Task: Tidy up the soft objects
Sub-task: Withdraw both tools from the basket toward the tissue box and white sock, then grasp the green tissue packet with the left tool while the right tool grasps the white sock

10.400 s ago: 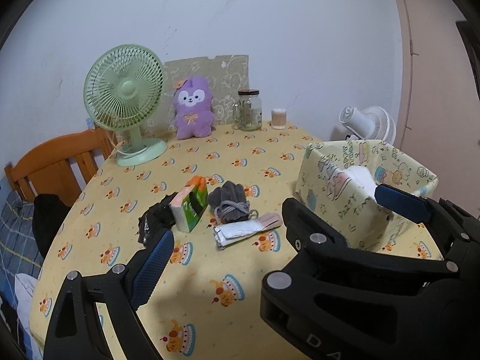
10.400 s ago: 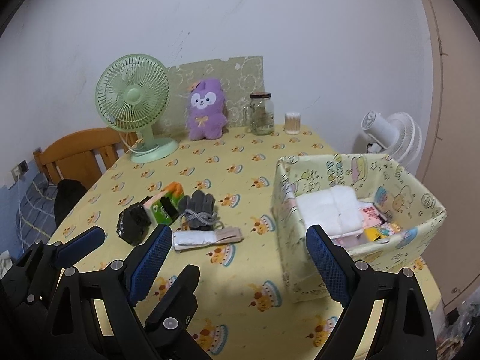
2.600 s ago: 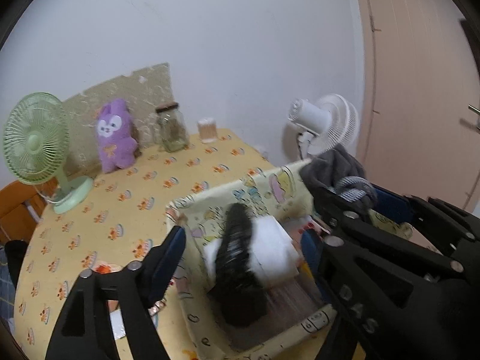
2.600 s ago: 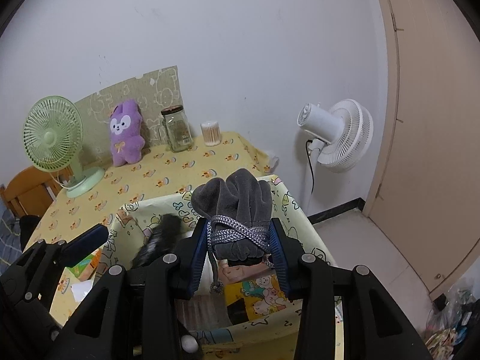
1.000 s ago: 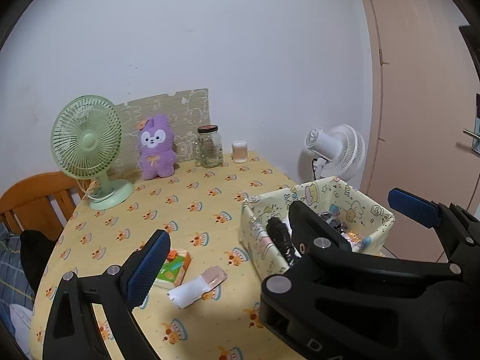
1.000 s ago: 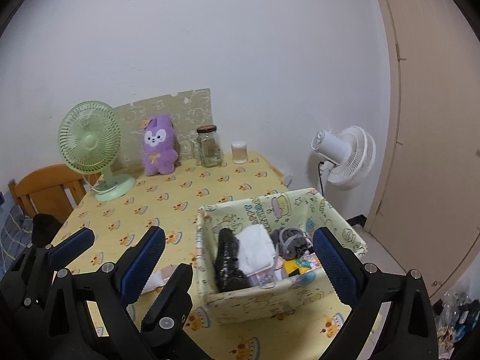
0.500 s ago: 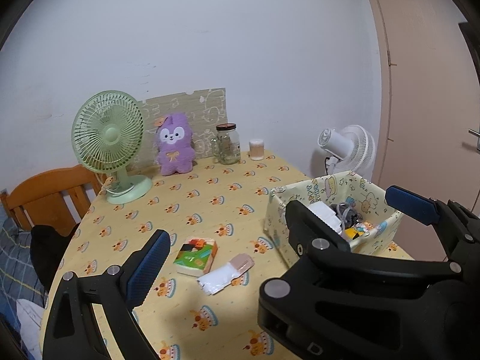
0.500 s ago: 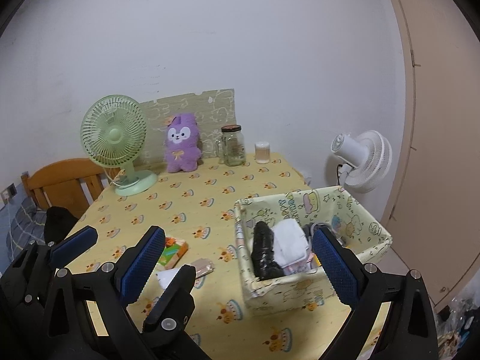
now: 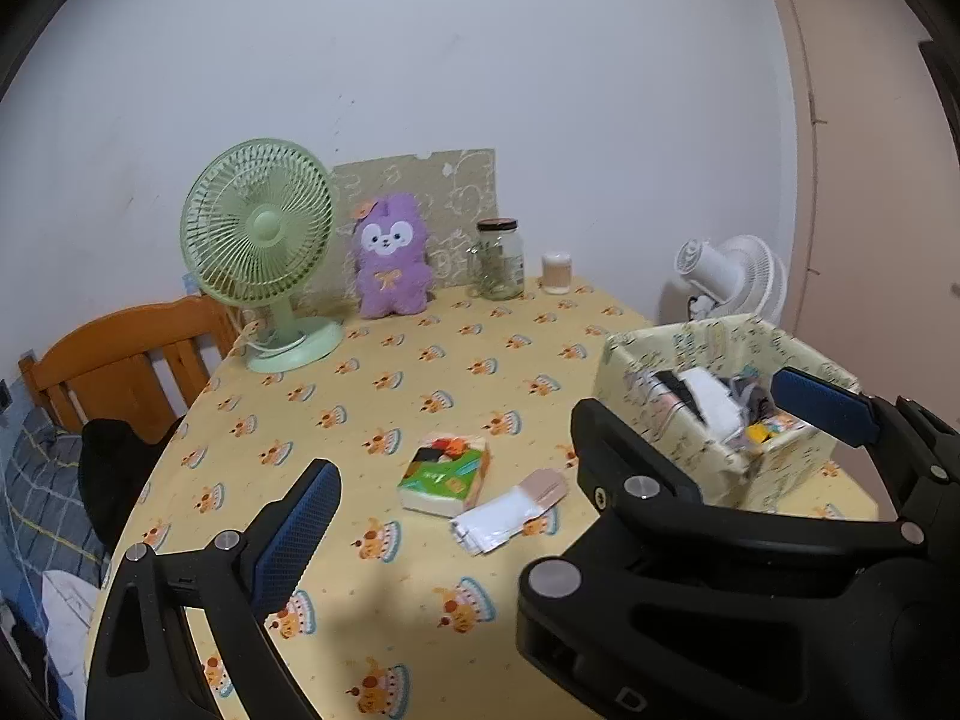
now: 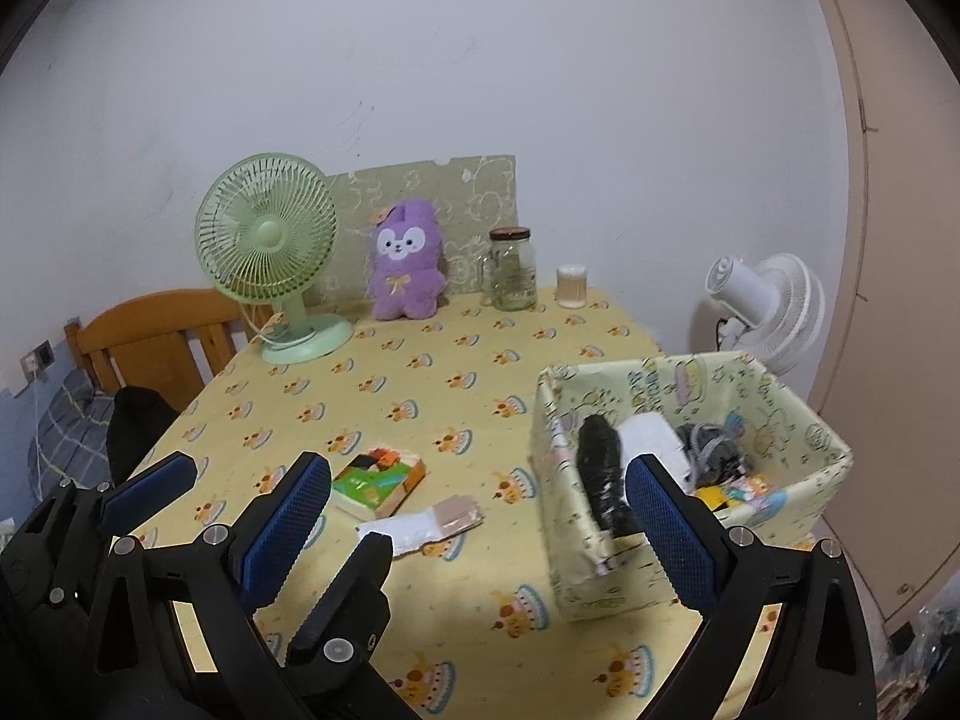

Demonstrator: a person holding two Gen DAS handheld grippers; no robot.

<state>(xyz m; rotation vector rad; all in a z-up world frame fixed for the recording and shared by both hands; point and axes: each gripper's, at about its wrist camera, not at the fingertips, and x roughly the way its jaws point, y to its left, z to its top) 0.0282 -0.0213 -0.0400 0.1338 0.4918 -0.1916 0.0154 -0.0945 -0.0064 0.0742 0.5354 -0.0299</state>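
Both the left tool (image 9: 552,429) and right tool (image 10: 477,513) hover released, empty. The pale patterned fabric bin (image 10: 798,414) already holds a black bundle (image 10: 600,468), white folded cloth (image 10: 651,435) and grey gloves (image 10: 711,450) (seemingly sorted); the green tissue pack (image 10: 378,480) and flat white packet (image 10: 420,522) remain on the surface (image 10: 420,372).

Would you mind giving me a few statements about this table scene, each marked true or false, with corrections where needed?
1. Both grippers are open and hold nothing. True: the left gripper and the right gripper stand open and empty.
2. The tissue pack lies inside the fabric bin. False: it lies on the tablecloth, left of the bin.
3. The grey gloves are in the bin. True.
4. The purple plush lies flat beside the tissue pack. False: it stands upright at the far edge, between the green fan and the glass jar.
5. The white sock is in the bin. False: it lies on the tablecloth beside the tissue pack.
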